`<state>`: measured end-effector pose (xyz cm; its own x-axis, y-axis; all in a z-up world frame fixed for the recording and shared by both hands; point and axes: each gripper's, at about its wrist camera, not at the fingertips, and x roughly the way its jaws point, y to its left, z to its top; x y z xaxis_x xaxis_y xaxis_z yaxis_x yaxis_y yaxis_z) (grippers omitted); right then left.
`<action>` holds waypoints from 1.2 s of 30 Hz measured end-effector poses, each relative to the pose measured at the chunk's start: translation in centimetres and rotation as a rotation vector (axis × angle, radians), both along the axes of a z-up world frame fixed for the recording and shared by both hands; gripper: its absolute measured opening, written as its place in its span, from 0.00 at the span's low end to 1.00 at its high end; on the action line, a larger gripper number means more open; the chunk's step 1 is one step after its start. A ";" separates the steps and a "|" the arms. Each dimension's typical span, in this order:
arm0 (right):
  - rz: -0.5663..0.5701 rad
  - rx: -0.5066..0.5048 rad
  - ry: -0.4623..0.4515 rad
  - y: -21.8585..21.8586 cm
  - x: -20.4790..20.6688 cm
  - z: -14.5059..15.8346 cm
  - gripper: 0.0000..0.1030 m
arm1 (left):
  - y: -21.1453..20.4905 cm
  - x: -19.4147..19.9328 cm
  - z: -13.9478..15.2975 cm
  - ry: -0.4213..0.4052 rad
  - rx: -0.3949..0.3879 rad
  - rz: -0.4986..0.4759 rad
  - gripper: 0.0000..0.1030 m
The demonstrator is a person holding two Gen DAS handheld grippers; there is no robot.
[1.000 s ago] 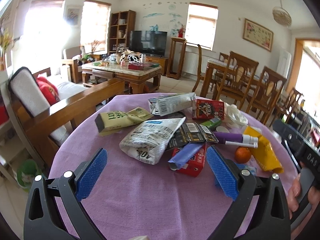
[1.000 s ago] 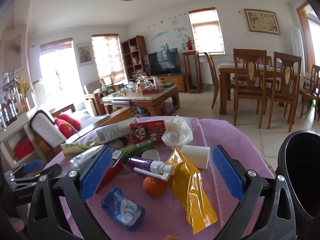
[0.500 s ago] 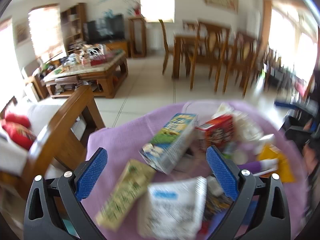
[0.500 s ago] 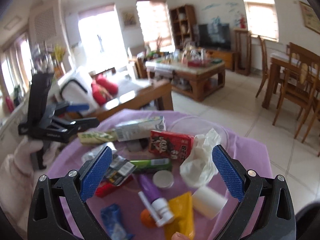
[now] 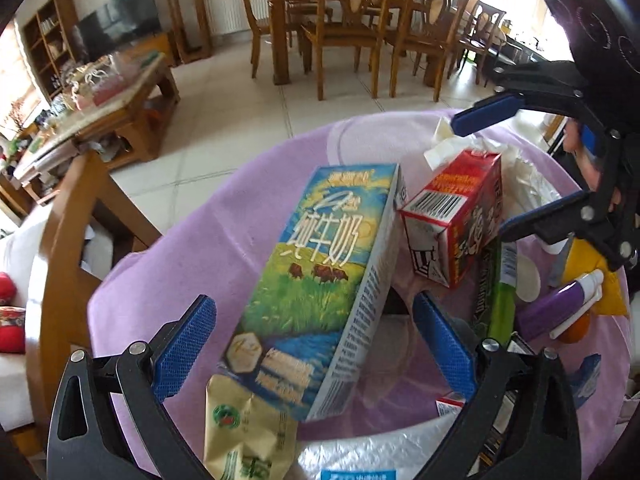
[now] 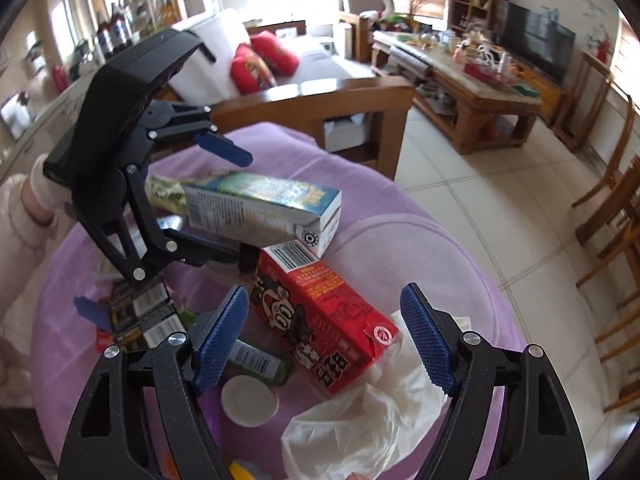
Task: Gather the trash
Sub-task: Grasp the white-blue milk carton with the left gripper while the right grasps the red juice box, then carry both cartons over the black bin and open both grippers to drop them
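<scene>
While both grippers straddle cartons on purple cloth (image 5: pixel 224 240), neither grips: left gripper (image 5: pixel 316 344) spread around milk carton (image 5: pixel 320 280), right gripper (image 6: pixel 332 336) jaws just narrowing around red carton (image 6: pixel 320 320), pads not touching. Risk: cartons abut, so lifting one could drag other; grippers could collide. Table edge near beyond cartons; free cloth there.

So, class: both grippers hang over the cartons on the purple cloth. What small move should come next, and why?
Probably lower the right gripper and finish closing on the red drink carton. Its jaws have just been closing, the carton lies between its blue pads but untouched, and the left gripper is open astride the blue-and-green milk carton.
</scene>
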<state>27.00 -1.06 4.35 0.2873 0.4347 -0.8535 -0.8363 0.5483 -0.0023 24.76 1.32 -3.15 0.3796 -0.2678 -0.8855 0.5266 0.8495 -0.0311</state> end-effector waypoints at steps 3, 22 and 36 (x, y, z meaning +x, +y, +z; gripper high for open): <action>0.019 -0.043 0.014 1.8 0.2 -0.6 0.76 | 0.6 0.0 0.1 -0.004 -0.026 0.008 0.85; -0.113 0.223 -0.025 2.7 -5.5 5.0 0.31 | 1.5 -5.2 6.3 -0.185 -0.249 0.137 0.42; -0.455 0.767 0.066 -11.3 -19.6 12.4 0.31 | 0.5 -13.3 10.0 -0.361 -0.365 0.199 0.40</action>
<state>7.41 -12.32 16.79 0.5321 0.7486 -0.3955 -0.5228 0.6580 0.5420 11.44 1.85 6.86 0.7166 -0.4253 -0.5528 0.3888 0.9016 -0.1896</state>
